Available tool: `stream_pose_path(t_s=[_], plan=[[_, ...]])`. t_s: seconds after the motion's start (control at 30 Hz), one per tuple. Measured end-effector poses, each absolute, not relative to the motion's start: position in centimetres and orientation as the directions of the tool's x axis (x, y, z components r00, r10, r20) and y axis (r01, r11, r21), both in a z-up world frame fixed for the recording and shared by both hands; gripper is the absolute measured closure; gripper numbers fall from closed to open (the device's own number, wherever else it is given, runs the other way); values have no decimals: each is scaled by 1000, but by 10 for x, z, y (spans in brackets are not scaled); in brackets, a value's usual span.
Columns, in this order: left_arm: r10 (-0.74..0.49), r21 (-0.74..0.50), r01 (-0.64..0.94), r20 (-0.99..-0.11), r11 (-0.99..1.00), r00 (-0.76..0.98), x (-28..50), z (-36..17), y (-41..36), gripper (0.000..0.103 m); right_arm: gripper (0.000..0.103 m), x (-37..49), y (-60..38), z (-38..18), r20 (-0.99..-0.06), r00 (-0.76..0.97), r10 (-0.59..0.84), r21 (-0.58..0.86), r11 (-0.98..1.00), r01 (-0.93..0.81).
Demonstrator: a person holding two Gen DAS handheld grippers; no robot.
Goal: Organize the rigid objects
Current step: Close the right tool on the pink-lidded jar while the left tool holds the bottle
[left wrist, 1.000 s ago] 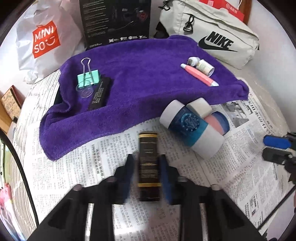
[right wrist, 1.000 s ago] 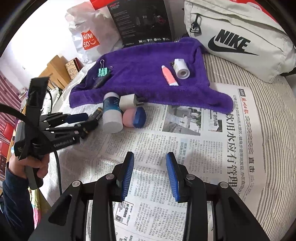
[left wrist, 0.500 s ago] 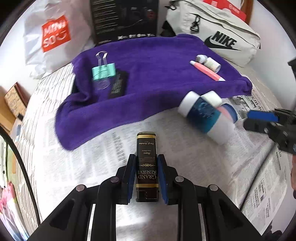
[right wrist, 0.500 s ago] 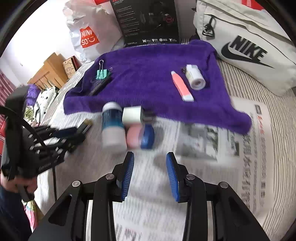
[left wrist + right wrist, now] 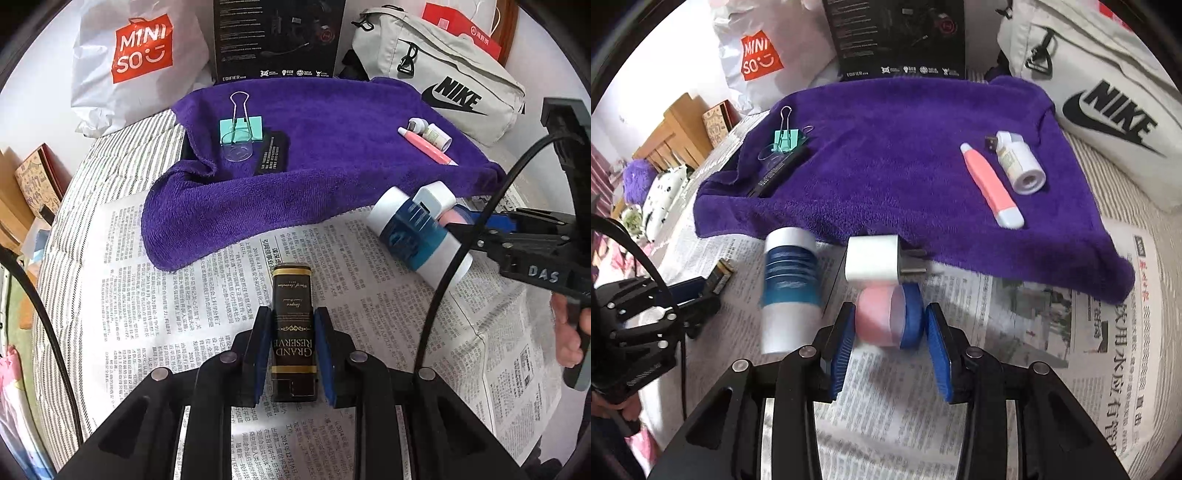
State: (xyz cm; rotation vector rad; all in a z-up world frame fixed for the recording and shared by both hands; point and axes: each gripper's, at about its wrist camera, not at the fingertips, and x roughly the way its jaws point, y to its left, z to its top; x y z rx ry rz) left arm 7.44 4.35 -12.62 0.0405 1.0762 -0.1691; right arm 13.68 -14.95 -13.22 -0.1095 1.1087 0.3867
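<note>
A dark tin (image 5: 293, 328) with gold bands, printed "GRAND RESERVE", is clenched between the blue pads of the left gripper (image 5: 293, 354); its far end reaches out over the newspaper (image 5: 155, 295) that covers a striped bed (image 5: 118, 155).

The right gripper (image 5: 889, 347) is seen with its jaws parted on either side of a pink jar (image 5: 877, 317) with a blue lid (image 5: 912, 317). The jar lies on its side on the newspaper between the pads; whether the pads touch it cannot be told, since that area is blurred.

Just behind the jar a white plug (image 5: 873, 260) is seen lying, its prongs pointing toward the purple towel (image 5: 886, 147). Beside both, a white-and-blue bottle (image 5: 790, 288) lies on its side on the newspaper.

On the towel's right part a pink tube (image 5: 990, 184) and a small white bottle (image 5: 1021, 162) are laid side by side, with a small dark USB piece (image 5: 989, 142) at the bottle's far end. On the towel's left part a teal binder clip (image 5: 240, 127), a clear round cap (image 5: 237, 147) and a flat black box (image 5: 271, 153) are grouped closely.

Behind the towel stand a white Miniso bag (image 5: 140, 55), a black Edifier box (image 5: 277, 37) and a grey Nike bag (image 5: 443, 77).
</note>
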Motion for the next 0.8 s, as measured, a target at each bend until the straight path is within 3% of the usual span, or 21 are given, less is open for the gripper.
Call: stream_pose_path(t_s=[0.8], plan=[[-113, -41, 165, -884, 985, 454, 70, -125, 37, 80, 65, 111, -165, -134, -883, 418, 214, 38, 920, -390]])
